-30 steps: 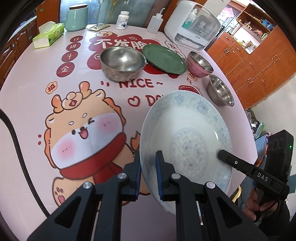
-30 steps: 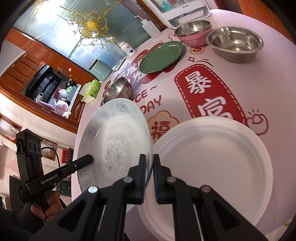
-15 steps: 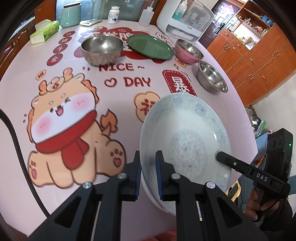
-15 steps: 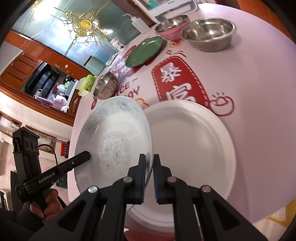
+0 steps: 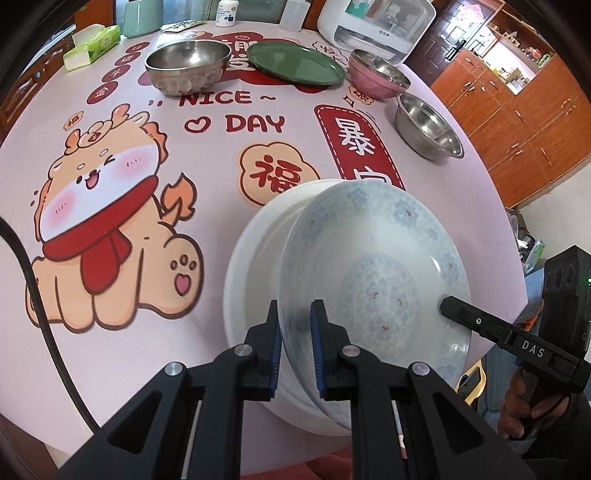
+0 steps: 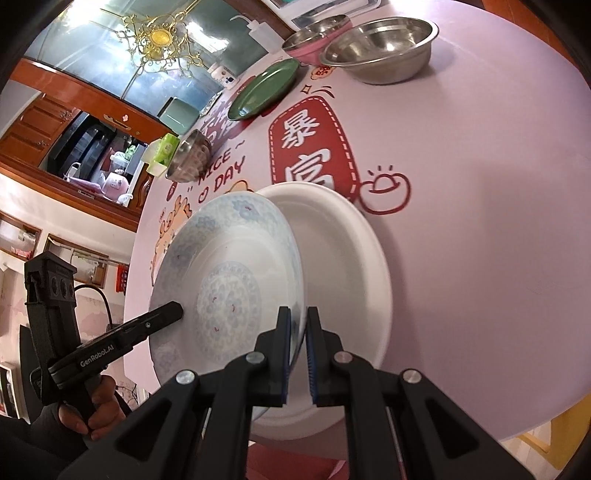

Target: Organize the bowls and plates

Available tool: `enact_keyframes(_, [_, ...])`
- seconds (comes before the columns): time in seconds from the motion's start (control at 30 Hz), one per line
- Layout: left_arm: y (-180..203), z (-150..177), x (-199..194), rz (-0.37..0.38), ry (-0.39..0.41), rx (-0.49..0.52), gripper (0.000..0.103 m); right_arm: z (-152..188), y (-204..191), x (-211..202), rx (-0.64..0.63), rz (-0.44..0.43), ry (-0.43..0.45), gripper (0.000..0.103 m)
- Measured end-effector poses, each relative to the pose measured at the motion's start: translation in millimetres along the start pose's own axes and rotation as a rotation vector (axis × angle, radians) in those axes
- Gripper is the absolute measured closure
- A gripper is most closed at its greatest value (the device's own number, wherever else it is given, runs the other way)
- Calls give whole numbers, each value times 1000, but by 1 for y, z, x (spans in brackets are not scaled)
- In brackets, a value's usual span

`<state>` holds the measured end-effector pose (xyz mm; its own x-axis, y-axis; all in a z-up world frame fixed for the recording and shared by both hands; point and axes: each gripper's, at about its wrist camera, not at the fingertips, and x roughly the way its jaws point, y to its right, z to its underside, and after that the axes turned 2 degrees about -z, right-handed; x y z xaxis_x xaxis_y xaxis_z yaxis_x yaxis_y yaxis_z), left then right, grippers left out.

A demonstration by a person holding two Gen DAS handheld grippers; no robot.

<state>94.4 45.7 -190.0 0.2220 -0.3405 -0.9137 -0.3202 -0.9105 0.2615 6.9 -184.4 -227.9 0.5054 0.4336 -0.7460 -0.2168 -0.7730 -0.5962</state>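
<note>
A blue-patterned plate (image 5: pixel 373 273) (image 6: pixel 229 266) hangs tilted between both grippers. My left gripper (image 5: pixel 296 325) is shut on its near rim, and my right gripper (image 6: pixel 298 325) is shut on the opposite rim. The right gripper's fingers (image 5: pixel 476 321) show in the left wrist view, the left gripper's fingers (image 6: pixel 155 319) in the right wrist view. Below the held plate a plain white plate (image 5: pixel 251 258) (image 6: pixel 340 266) lies on the table near its front edge; the patterned plate overlaps it and hides part of it.
Farther back on the printed tablecloth (image 5: pixel 221 122) stand a steel bowl (image 5: pixel 186 66), a green plate (image 5: pixel 295 62), a pink bowl (image 5: pixel 378 74) and another steel bowl (image 5: pixel 428 127). A white appliance (image 5: pixel 373 18), bottles and a tissue box (image 5: pixel 92 44) line the far edge.
Both grippers carried the patterned plate toward the near edge and lower, so it now hangs over the white plate, which has come into the left wrist view.
</note>
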Motion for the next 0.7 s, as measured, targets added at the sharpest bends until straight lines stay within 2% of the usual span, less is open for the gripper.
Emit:
enact_keyframes(0.3, [6, 3, 19, -35, -29, -63, 91, -4, 16, 11, -5, 2, -46, 95])
enact_keyframes(0.7, [6, -1, 30, -83, -46, -101, 88, -9, 16, 17, -48, 1, -67, 94])
